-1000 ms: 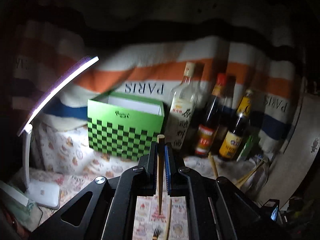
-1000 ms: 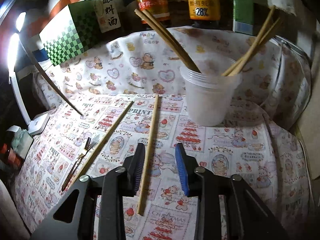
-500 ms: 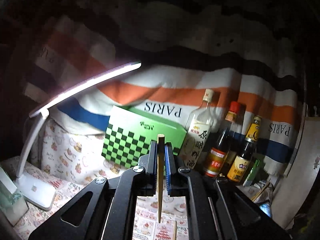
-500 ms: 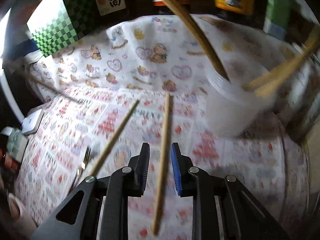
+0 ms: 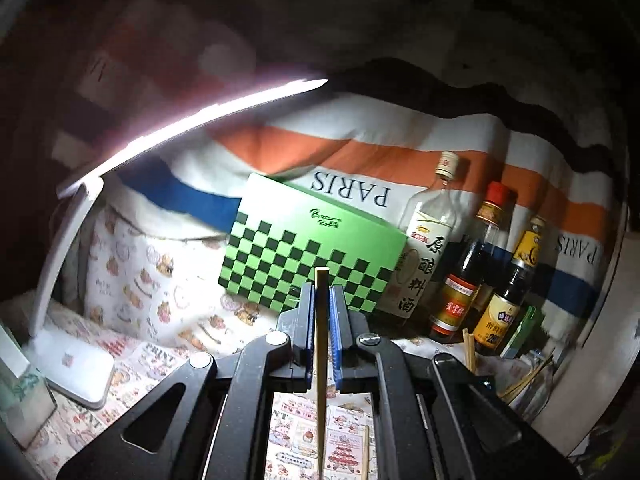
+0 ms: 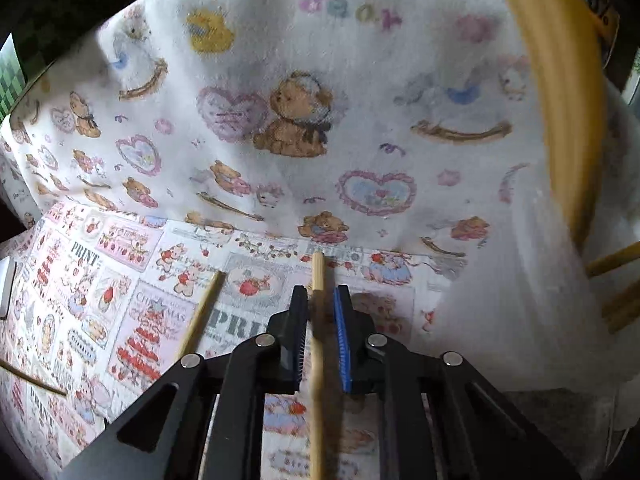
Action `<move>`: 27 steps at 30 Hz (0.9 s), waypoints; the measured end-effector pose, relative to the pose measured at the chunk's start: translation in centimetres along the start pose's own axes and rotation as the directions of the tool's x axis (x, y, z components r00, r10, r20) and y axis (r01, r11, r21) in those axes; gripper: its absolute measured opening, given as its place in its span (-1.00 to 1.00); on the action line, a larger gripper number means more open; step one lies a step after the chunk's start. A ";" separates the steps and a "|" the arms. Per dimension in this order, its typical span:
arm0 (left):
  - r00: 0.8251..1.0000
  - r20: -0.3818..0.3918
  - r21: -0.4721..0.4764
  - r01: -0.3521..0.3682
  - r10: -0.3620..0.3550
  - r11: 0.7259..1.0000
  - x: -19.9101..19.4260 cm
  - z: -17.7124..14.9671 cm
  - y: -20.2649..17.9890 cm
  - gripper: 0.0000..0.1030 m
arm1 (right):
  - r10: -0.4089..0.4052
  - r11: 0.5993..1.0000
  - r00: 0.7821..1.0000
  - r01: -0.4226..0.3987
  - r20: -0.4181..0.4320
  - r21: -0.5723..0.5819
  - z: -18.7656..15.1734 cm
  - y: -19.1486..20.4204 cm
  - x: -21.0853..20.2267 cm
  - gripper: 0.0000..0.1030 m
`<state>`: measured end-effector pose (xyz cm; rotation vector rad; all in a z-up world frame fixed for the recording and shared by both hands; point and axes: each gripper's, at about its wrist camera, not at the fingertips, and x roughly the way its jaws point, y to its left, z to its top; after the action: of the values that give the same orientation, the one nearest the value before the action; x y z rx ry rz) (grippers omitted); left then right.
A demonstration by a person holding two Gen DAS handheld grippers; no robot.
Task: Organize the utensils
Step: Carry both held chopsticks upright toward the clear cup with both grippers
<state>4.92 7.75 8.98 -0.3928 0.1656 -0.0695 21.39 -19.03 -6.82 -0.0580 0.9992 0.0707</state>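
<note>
Wooden and pale, a chopstick [image 5: 321, 344] stands upright in my left gripper [image 5: 321, 320], the blue pads pinched narrow against it, its blunt top poking above the jaws and its lower end hanging over the printed cloth [image 5: 296, 432]. Past it I see a green checkered box [image 5: 304, 256] leaning on a striped towel [image 5: 360, 160], three bottles [image 5: 460, 264] to its right, and a lit desk lamp [image 5: 80, 264] on my left. Low at right, more sticks [image 5: 469, 348] rise from a cup whose body I can barely make out.

On my right gripper's [image 6: 320, 332] view, a second chopstick [image 6: 317, 360] runs lengthwise between the jaws, its far tip on the Christmas-print cloth [image 6: 120, 280]. These jaws have just been closing and now stand narrow around the stick; the blur keeps me from saying whether both pads actually press it. A third chopstick [image 6: 200, 312] lies on the cloth just left of the jaws, slanting away, and a thin dark stick [image 6: 32, 378] crosses the lower left corner. Behind, a bear-print towel [image 6: 300, 120] rises up. At right a white cup [image 6: 520, 300], smeared by motion, holds several sticks [image 6: 568, 120], one sweeping large across the frame.
</note>
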 end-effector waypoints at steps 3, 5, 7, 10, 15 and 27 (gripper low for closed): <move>1.000 -0.005 -0.021 -0.014 0.014 1.000 0.3 0.0 0.8 -0.89 | -0.019 1.000 1.000 0.019 0.012 -0.003 0.1 0.6 0.5 -0.76; 1.000 -0.005 -0.027 -0.021 0.020 0.999 0.4 0.0 1.0 -0.89 | -0.013 1.000 1.000 0.013 0.010 0.005 0.3 0.7 0.8 -0.79; 1.000 0.000 -0.021 -0.024 0.024 0.999 0.3 -0.1 0.9 -0.89 | -0.013 1.000 1.000 0.013 0.008 0.010 0.4 0.6 0.9 -0.85; 1.000 0.003 -0.009 -0.019 0.019 1.000 0.1 -0.1 0.5 -0.89 | 0.008 1.000 1.000 -0.008 -0.007 0.012 0.7 0.3 0.6 -0.85; 0.996 -0.093 -0.037 -0.001 -0.003 0.999 -0.3 0.7 -1.0 -0.89 | 0.118 0.992 0.986 -0.113 0.114 -0.050 0.4 -0.1 -6.2 -0.85; 0.966 0.011 0.080 0.258 -0.259 0.963 -4.8 4.0 -12.6 -0.89 | 0.086 0.993 0.783 -0.118 0.616 0.012 -2.1 -6.4 -26.9 -0.85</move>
<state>0.43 -1.85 18.23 -0.3354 0.0888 -0.3283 5.65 -26.46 14.79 0.0653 0.3410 0.1537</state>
